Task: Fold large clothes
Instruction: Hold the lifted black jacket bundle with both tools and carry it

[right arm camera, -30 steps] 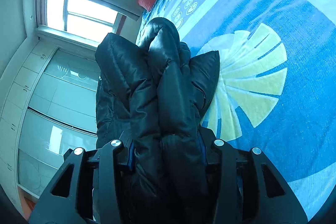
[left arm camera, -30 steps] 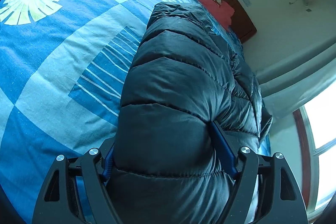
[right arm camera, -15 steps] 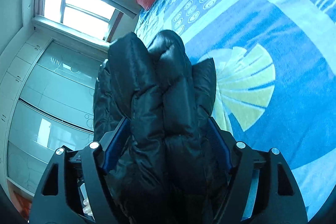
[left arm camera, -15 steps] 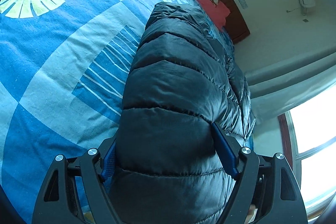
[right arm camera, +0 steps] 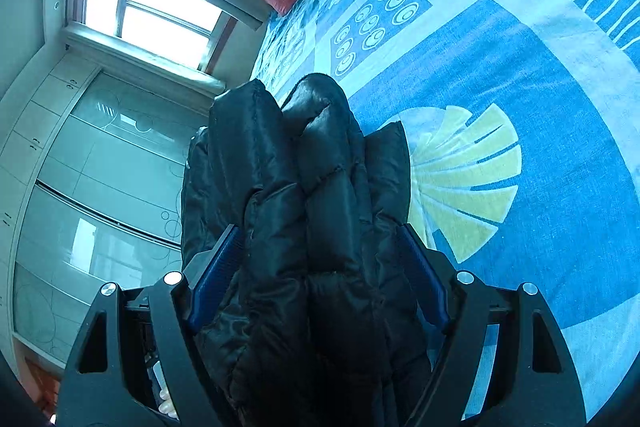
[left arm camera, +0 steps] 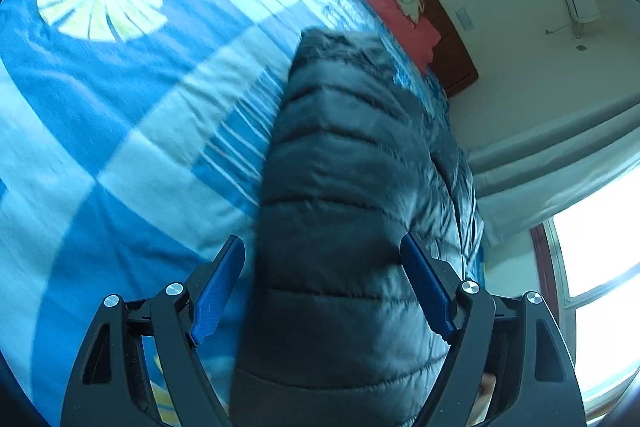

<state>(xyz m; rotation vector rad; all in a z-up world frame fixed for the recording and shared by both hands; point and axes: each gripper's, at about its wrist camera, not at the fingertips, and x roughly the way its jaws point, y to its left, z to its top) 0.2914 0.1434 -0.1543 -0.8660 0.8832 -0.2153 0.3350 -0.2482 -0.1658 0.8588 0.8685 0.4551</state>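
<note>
The left claw (left arm camera: 322, 273) stood wide around the folded black quilted down jacket (left arm camera: 348, 195) on the bed's blue patterned cover (left arm camera: 120, 107); one pad stood clear of it. The right claw (right arm camera: 320, 259) was opening, the jacket's bunched folds between its jaws.

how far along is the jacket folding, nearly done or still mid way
Well along, not finished. Done: the black puffer jacket is already gathered into a thick, layered bundle over the blue bedspread. In hand: the bundle sits between both sets of jaws; the left gripper shows a gap at one pad, and the right gripper is opening around the folds. Left: probably letting go and tidying the bundle on the bed.
</note>
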